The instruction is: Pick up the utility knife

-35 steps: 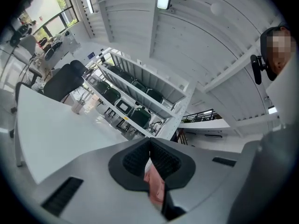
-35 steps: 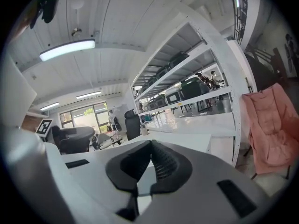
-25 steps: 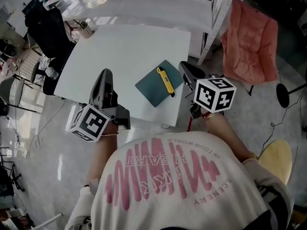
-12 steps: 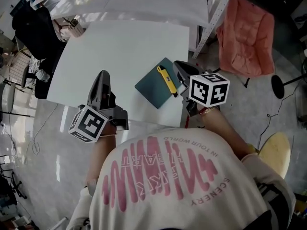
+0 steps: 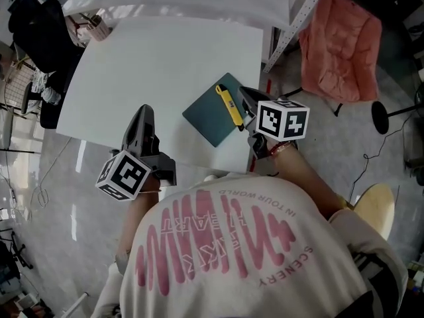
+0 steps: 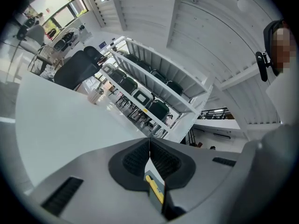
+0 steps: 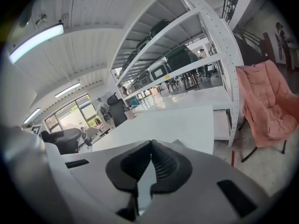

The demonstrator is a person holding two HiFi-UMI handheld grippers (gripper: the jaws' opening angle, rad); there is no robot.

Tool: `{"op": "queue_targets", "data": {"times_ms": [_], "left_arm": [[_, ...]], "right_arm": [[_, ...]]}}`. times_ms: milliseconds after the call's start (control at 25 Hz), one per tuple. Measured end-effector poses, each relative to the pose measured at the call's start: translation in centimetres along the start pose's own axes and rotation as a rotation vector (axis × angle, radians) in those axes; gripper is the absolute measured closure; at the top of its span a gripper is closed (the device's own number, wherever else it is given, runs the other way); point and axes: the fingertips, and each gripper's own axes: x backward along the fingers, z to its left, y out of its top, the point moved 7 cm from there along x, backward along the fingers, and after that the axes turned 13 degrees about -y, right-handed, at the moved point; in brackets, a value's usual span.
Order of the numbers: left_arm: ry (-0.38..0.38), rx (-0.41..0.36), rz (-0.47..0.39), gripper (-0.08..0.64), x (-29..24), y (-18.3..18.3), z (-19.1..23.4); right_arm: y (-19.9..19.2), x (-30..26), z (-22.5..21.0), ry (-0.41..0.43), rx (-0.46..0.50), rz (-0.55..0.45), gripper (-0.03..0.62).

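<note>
While flat on the mat (image 5: 204, 116), utility knife (image 5: 229, 106) diagonal, toward right gripper (image 5: 245, 97).

Head view looks steeply down from above onto the white table (image 5: 165, 65). Both gripper views sit low, facing across it toward the shelving (image 6: 154, 85).

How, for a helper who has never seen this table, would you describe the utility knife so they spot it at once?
On the white table, a dark teal mat lies by the near right corner. The utility knife rests along the mat's right edge: slim, and the only yellow thing there.
</note>
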Motion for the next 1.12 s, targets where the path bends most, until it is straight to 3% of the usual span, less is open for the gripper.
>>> {"op": "queue_targets", "data": {"times_ms": [640,680,760,880,1120], "left_arm": [[0.089,0.02,-0.06,0.535,1.9,0.4,3.4],[0.09,0.021,-0.061,0.535,2.0,0.5,3.4],[0.093,0.021,-0.065,0.535,1.9,0.6,3.4],[0.094,0.017,-0.065,0.535,1.8,0.7,3.3],[0.11,0.018,-0.066,0.535,2.0,0.8,3.5]], "right_arm": [[-3.0,-6.2,-0.5,-0.095,0.198,0.205,0.575],[-3.1,-6.5,-0.5,-0.094,0.209,0.223,0.567],[-3.2,-7.0,-0.7,-0.089,0.225,0.259,0.483],[-3.3,-7.6,-1.2,-0.1,0.237,0.29,0.48],[-3.6,-9.3,-1.0,-0.108,0.246,0.336,0.388]]}}
